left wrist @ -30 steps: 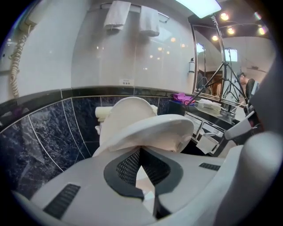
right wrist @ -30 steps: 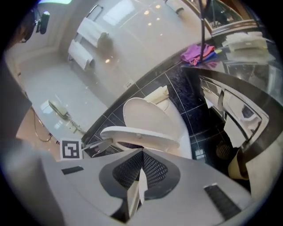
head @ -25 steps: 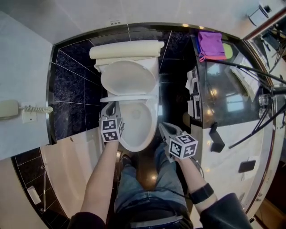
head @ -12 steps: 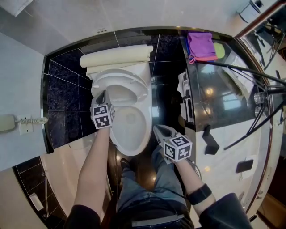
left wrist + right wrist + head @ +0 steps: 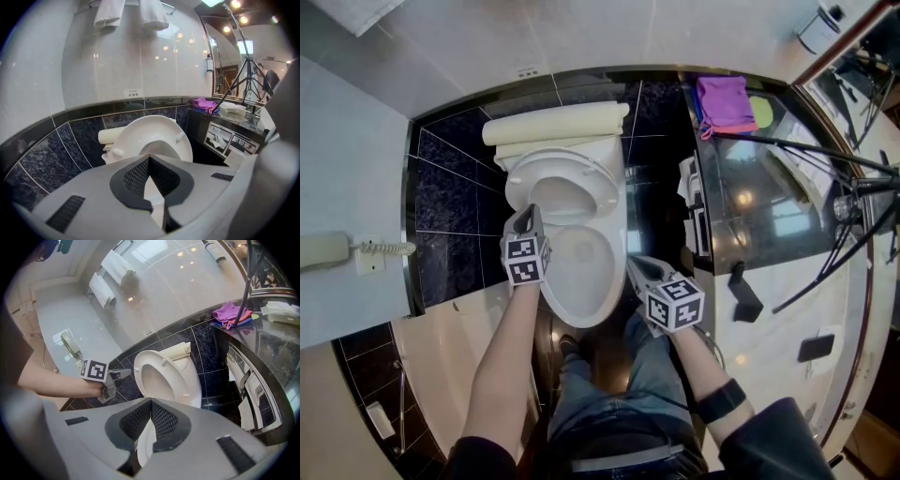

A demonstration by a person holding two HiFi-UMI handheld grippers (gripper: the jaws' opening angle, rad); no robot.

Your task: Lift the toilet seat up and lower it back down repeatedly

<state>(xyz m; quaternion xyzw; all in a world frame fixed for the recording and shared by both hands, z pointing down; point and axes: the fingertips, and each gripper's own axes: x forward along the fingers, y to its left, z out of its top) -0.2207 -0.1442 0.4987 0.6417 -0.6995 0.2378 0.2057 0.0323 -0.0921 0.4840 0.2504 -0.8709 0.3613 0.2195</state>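
The white oval plastic toilet seat point(image 5: 562, 165) stands raised. Both the left gripper point(image 5: 528, 212) beside its rim and the right gripper point(image 5: 636, 263) are pressed together, empty, so a blunt push could slam it down.

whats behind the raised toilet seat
Through the opening of the seat the lid shows. Above it is the cream tank top, against the dark tiled wall. The tank's front is covered by seat and lid.
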